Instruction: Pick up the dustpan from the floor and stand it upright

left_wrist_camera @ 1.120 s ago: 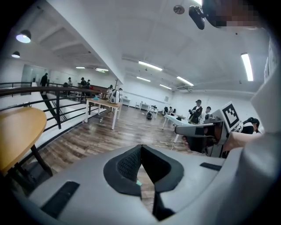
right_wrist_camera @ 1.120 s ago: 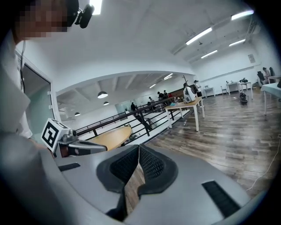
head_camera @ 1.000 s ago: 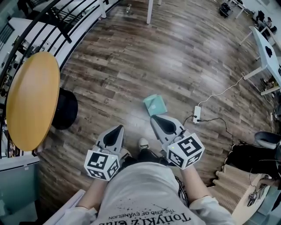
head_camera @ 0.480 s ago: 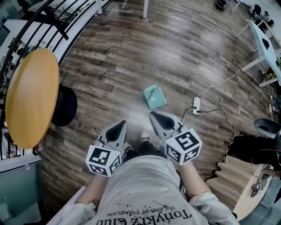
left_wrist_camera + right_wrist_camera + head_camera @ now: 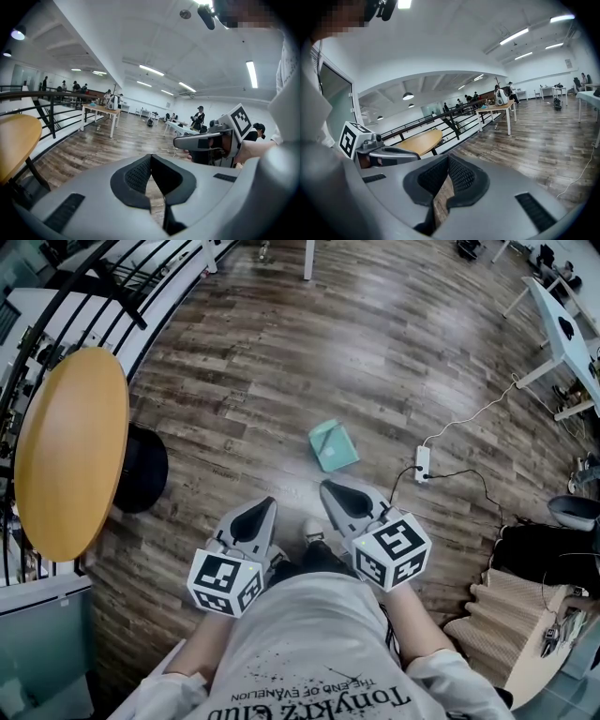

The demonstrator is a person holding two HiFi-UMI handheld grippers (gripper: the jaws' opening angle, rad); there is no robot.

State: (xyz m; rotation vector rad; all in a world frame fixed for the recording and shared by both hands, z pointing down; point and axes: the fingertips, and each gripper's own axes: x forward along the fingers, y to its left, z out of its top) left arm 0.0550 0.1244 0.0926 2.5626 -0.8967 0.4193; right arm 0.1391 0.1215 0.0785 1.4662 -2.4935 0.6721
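Observation:
A teal dustpan (image 5: pixel 333 445) lies flat on the wooden floor ahead of the person's feet. Both grippers are held at waist height, short of it and apart from it. My left gripper (image 5: pixel 266 505) is shut with nothing between its jaws, down and to the left of the dustpan. My right gripper (image 5: pixel 326 487) is also shut and empty, its tips just below the dustpan in the head view. In the left gripper view my left gripper (image 5: pixel 151 157) shows closed pads over bare floor, and the right gripper view shows my right gripper (image 5: pixel 448 158) the same way. Neither gripper view shows the dustpan.
A round yellow table (image 5: pixel 70 451) on a black base (image 5: pixel 141 470) stands at the left beside a black railing (image 5: pixel 112 292). A white power strip (image 5: pixel 421 463) with its cable lies right of the dustpan. Wooden steps (image 5: pixel 497 620) are at the lower right, white desks (image 5: pixel 562 329) farther off.
Both grippers have edged a little forward along the floor line, the left one slightly rightward. The dustpan lies where it was; the view has shifted slightly.

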